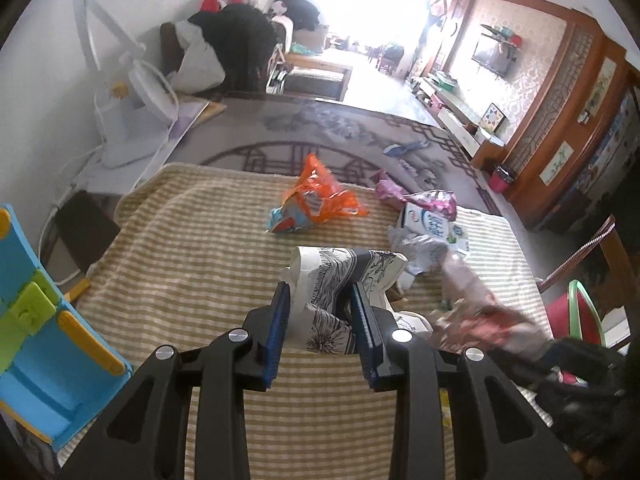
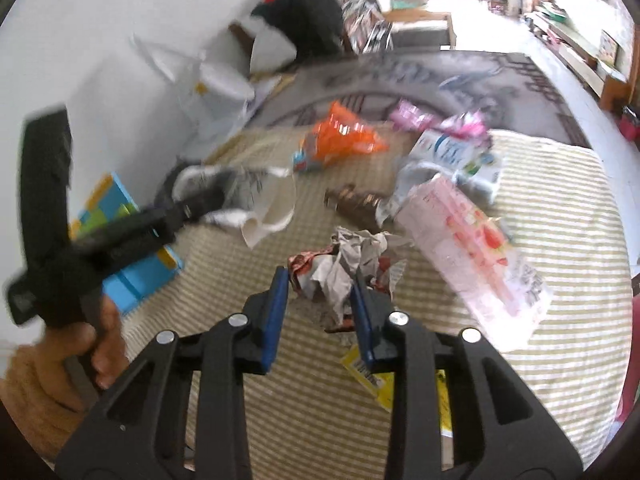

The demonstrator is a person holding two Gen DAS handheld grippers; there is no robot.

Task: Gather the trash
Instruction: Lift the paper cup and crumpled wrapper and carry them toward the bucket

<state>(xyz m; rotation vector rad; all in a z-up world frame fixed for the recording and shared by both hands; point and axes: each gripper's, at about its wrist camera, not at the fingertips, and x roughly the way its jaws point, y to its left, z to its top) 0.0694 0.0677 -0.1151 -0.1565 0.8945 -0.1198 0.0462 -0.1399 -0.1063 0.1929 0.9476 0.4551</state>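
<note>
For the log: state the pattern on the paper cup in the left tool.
Black-and-white ink drawing on the crumpled paper cup; left wrist view.

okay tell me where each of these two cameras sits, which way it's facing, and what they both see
Left wrist: on the left gripper, facing forward over the striped mat; its jaws clamp the patterned paper cup.
Right wrist: on the right gripper, facing the same mat; its jaws close on the crumpled wrapper; the person's left hand shows.
Shared: orange snack bag, milk carton, cup.
</note>
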